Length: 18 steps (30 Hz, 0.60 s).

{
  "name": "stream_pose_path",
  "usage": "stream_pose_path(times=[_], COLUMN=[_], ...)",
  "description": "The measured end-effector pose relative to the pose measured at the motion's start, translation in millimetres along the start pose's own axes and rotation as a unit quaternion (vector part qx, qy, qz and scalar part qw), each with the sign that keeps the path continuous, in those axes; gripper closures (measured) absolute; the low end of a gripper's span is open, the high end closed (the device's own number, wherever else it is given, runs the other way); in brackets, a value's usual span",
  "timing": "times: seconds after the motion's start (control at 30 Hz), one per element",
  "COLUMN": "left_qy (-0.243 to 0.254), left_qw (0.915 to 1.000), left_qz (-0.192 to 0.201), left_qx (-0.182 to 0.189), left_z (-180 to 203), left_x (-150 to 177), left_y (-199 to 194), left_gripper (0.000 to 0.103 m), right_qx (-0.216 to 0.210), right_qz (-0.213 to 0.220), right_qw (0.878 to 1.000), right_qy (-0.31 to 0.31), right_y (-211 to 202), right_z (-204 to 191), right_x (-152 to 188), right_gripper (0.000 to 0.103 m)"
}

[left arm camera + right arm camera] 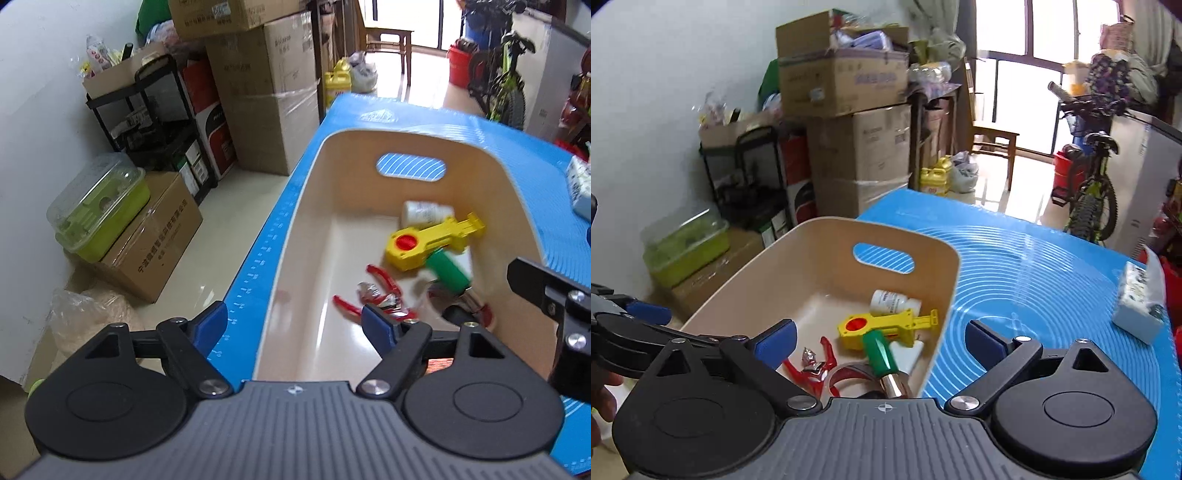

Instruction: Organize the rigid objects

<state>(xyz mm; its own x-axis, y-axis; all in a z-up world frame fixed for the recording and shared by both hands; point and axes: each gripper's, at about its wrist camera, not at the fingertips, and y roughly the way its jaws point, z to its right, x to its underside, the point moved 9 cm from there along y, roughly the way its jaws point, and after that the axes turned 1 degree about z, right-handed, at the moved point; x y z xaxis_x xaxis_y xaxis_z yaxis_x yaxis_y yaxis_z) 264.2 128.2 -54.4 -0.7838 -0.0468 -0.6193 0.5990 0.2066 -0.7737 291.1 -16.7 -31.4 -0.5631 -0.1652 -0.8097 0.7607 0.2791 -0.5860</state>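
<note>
Left wrist view looks down into the beige bin (354,206), where a white bottle (424,213), a yellow tool (424,240), a green-handled tool (448,271) and red pliers (380,295) already lie. Both the left gripper (295,325) and the right gripper (881,341) gape empty above it, so most sorting looks done. On the blue mat (1052,277) only a tissue pack (1141,306) remains in view — perhaps not rigid. Stacked cardboard boxes (860,155) and a bicycle (1089,184) crowd the room.
</note>
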Motion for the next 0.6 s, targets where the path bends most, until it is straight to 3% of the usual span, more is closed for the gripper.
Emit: stream_pose_path(times=[0.27,0.43,0.6], left_qy=[0.008,0.024,0.014], left_qw=[0.9989,0.9982,0.9974], left_qz=[0.042,0.051,0.054], left_qx=[0.017,0.019,0.045], left_z=[21,37,51], left_x=[3,15,29], left_y=[-52,-76,-100], left_gripper=[0.017,0.017,0.017], right_qx=[0.025,0.044,0.061], right_qz=[0.009,0.019,0.020], right_qw=[0.999,0.999,0.998], right_qy=[0.024,0.022,0.019], right_y=[-51,-86,-118], right_z=[24,35,45], right_x=[3,10,22], right_gripper=[0.005,0.004,0.003])
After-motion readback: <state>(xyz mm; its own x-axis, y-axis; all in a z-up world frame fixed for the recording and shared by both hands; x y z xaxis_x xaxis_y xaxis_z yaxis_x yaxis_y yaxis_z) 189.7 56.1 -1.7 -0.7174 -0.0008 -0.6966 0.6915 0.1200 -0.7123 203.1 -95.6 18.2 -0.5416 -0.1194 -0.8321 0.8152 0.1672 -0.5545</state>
